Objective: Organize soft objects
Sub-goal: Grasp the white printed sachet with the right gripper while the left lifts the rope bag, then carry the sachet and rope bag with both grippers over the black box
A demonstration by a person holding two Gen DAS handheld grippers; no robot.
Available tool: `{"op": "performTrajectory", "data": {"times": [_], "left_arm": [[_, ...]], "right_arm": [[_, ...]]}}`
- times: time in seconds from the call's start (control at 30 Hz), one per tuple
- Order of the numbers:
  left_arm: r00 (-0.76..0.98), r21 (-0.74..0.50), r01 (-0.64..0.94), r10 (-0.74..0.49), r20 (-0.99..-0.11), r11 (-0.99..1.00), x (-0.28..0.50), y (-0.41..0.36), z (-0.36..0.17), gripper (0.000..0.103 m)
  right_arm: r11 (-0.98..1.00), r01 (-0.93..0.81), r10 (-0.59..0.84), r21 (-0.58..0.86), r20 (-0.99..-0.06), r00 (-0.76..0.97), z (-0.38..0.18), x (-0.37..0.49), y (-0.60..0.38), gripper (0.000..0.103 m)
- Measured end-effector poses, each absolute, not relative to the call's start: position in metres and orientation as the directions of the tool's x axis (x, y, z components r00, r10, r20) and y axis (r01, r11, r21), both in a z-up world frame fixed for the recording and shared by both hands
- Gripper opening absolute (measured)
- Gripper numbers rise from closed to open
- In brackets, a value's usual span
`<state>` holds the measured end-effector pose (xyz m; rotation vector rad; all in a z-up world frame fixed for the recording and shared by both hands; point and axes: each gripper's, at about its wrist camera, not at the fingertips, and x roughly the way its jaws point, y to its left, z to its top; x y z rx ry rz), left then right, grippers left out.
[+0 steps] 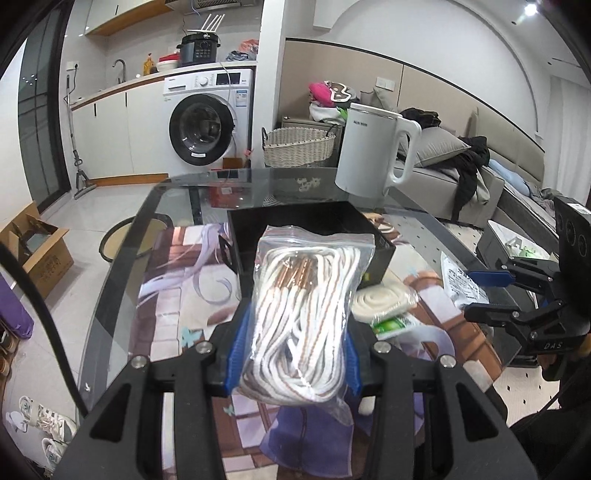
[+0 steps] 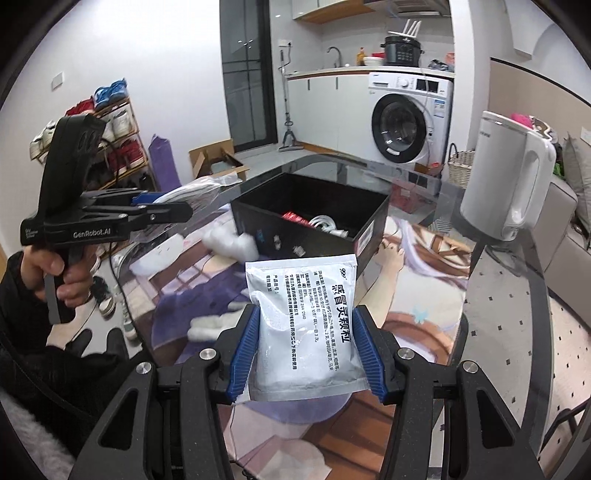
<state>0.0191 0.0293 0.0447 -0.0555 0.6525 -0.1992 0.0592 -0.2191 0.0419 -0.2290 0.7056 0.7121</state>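
One box (image 2: 310, 218), two held bags (image 1: 306, 317)

Home, small open-plan apartment: kitchen/laundry corner runs straight into the living area. Evidence: front-load washing machine (image 1: 207, 123) built in under a countertop (image 1: 110, 90) with sink tap (image 1: 119, 68), multicooker (image 1: 198, 48) and wifi router (image 1: 205, 27) parked on top of the washer. Wicker basket (image 1: 298, 147) on the floor beside it, grey sofa (image 1: 458, 173) piled with clothes and a cushion. Shoe rack (image 2: 110, 136) full of sneakers by the wall, open cardboard box (image 2: 218, 162) and a mop (image 2: 288, 110) on the tiled floor. Glass-top table (image 1: 177, 206) with an anime print mat under it, white electric kettle (image 1: 373, 151) on top
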Motion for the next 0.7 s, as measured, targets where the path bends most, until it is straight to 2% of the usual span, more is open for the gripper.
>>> {"op": "performTrajectory", "data": {"times": [0.7], "left_arm": [[0.808, -0.074, 0.143, -0.16, -0.567, 0.987, 0.064, 0.02, 0.061, 0.042]], "right_arm": [[0.78, -0.625, 0.497, 0.016, -0.623, 0.604, 0.068, 0.108, -0.197, 0.052]]}}
